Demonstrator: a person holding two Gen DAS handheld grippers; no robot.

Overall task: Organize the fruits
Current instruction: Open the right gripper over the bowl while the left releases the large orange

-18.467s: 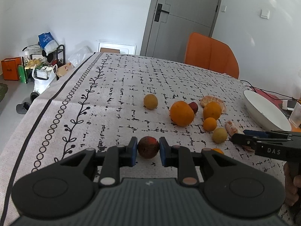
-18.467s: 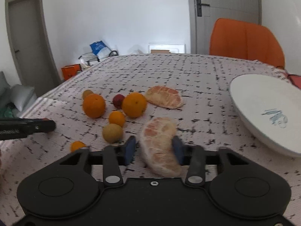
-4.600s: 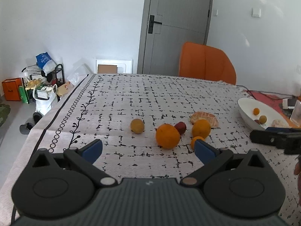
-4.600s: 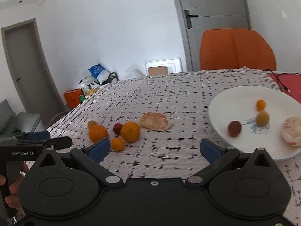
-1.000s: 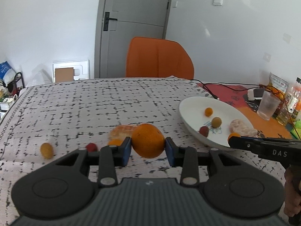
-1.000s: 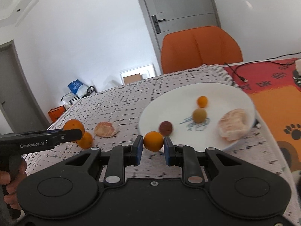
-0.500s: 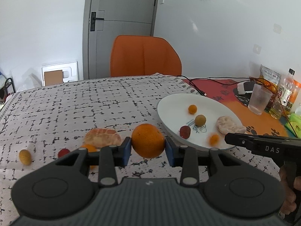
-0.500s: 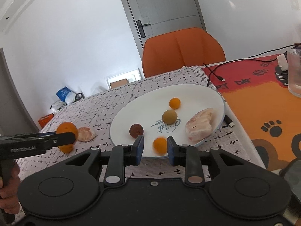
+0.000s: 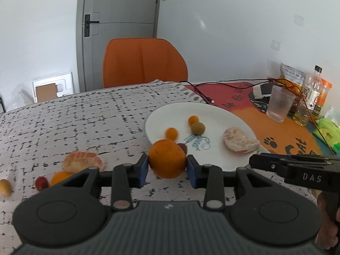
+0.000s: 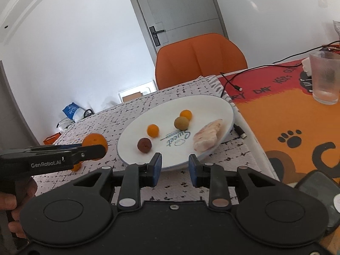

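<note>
On the cloth-covered table (image 9: 63, 114), near its right side, sits a white plate (image 10: 204, 108), shallow and oval in both views, its long axis running from near left to far right in the right wrist view. It holds five fruits: two small smooth tangerines (image 10: 152, 130), one by the far rim (image 10: 185, 114), a dull olive-green round fruit (image 10: 181, 123), a dark red-brown one (image 10: 144, 145) and a pale peeled citrus piece (image 10: 209, 135), pithy and lumpy, lying with its long axis along the plate's right edge. Blue script is printed at the plate's middle.

The left gripper (image 9: 166, 166) is clamped on a big orange (image 9: 167, 158), round, with dimpled skin, its blue pads pressing both sides; it hangs just before the plate's near left rim. The right gripper (image 10: 174, 166) holds nothing: its blue-padded fingers stand a little apart, empty, over the plate's near rim.

Only the left wrist view shows the fruit left on the cloth: a second peeled piece (image 9: 83, 161), a tangerine (image 9: 60, 176), a small red fruit (image 9: 41, 182) and a yellow one (image 9: 5, 187) at the left edge, all near each other. It also shows bottles (image 9: 312, 91) and a packet beyond the ribbed plastic cup (image 9: 279, 104). The right wrist view alone shows a phone (image 10: 316, 182) at its lower right and a blue bag (image 10: 72, 109) on the floor. An orange chair (image 9: 144, 61) stands behind the table, with a grey door (image 9: 119, 21) beyond.
</note>
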